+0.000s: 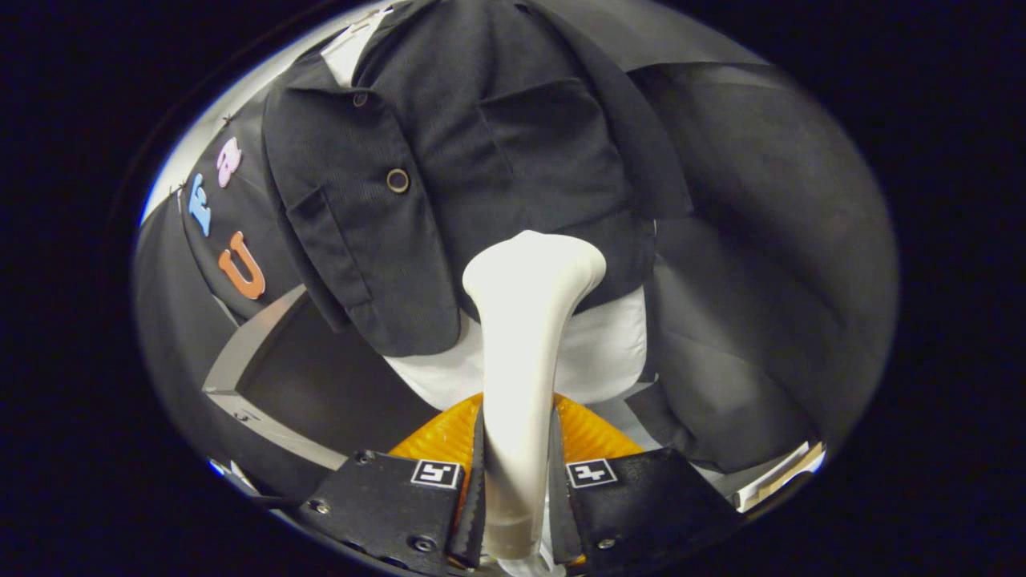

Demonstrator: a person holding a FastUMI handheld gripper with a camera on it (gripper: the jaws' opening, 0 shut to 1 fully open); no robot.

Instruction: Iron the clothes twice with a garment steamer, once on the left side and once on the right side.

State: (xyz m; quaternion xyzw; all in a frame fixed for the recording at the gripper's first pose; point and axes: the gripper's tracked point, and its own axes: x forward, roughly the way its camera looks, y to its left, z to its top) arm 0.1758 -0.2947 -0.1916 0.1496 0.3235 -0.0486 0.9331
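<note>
Hanging across most of the gripper view, the dark jacket point(449, 176) is the biggest thing here, worn over a white garment point(601, 353) whose hem shows below it. It has a collar at the top, a flapped chest pocket on one side, a lower pocket on the other, and round buttons point(397, 180) down the front edge. The cloth looks fairly flat, though whether steam has smoothed any of it cannot be judged from this view.

Beyond and beside the jacket sits a grey-framed panel point(264, 353), its dark face tilted away, near the lower pocket side.

Next in size is the garment steamer point(521, 353), a pale wand running straight up from between the fingers. Its broad head lies against or just in front of the jacket's lower edge, close to the middle where the jacket meets the white garment; actual contact cannot be told.

Smallest is the claw point(517, 481), closed narrowly on the steamer's handle, one finger pressed to each side of it, so the tool is firmly held.

As for progress, the steamer is picked up and brought to the clothes, so the fetching part is done. With the head low and near the centre line, this reads as either the foot of one pass or the start of one. Which side is being treated, and whether either pass is finished, the view does not settle; at least one stroke probably remains.
</note>
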